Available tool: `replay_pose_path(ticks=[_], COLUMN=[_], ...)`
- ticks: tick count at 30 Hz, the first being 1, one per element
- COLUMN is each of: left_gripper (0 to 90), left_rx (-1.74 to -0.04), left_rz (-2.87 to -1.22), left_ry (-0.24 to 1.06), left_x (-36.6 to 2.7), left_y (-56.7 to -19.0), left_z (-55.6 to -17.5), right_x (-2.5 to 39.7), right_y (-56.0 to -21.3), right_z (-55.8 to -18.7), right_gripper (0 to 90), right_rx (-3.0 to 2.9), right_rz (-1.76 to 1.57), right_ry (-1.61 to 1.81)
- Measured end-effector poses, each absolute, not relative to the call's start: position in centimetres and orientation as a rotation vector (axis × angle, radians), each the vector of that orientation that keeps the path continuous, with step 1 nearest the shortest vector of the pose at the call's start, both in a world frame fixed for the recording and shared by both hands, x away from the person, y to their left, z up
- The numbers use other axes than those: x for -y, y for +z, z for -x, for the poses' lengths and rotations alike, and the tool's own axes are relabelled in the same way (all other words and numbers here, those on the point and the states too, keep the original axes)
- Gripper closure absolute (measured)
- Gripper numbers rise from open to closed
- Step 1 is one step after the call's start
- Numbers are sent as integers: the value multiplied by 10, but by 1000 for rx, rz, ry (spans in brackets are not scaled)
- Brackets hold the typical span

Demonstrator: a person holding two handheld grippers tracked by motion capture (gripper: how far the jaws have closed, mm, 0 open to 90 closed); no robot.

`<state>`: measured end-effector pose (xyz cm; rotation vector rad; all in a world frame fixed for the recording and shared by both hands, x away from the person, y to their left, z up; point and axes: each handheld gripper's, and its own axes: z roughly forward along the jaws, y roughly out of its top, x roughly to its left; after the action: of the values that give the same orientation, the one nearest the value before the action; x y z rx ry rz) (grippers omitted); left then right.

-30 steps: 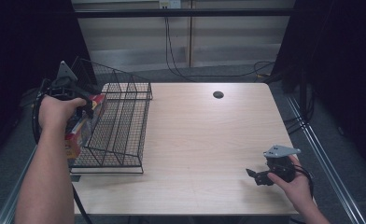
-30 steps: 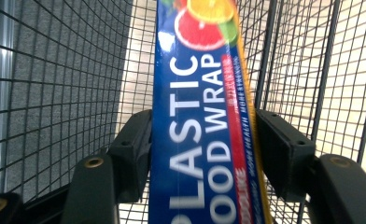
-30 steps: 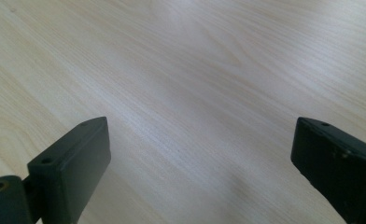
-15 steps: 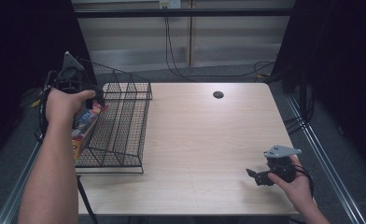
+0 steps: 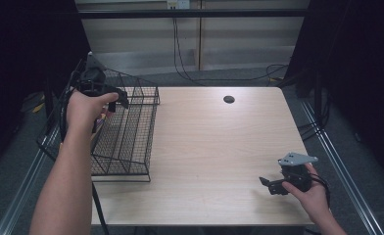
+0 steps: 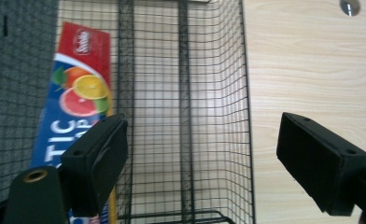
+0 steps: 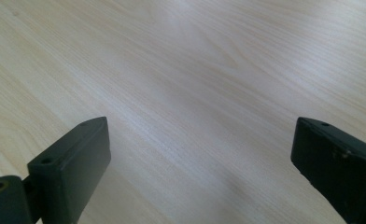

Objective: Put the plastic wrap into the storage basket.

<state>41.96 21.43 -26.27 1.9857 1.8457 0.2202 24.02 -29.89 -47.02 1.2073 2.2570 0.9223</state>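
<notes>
A black wire basket stands on the left part of the wooden table. A red and blue box with citrus fruit printed on it lies along the basket's left side. In the high view the hand and arm hide most of it. My left gripper hovers over the basket's far left corner, open and holding nothing, with the box below its left jaw. My right gripper rests low near the table's front right, open over bare wood.
A dark round hole sits near the table's far edge. Cables hang along the back wall. Metal rails run along both sides of the table. The basket's wire walls rise around the left gripper.
The left hand has moved up and farther back over the basket, and its arm now covers most of the box. The right hand and gripper have stayed in place.
</notes>
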Motion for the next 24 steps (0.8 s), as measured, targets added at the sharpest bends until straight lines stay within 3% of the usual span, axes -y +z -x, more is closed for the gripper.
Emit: replay_pose_path(ticks=[24], left_gripper=[157], left_rx=[-1689], left_rz=[-2016], left_ry=[134], left_x=[-167], left_y=[-288], left_z=[-418], right_x=[299], right_y=[-469], right_z=[-240], right_gripper=[47], right_rx=[-2250], right_rz=[-1203], right_ry=[920])
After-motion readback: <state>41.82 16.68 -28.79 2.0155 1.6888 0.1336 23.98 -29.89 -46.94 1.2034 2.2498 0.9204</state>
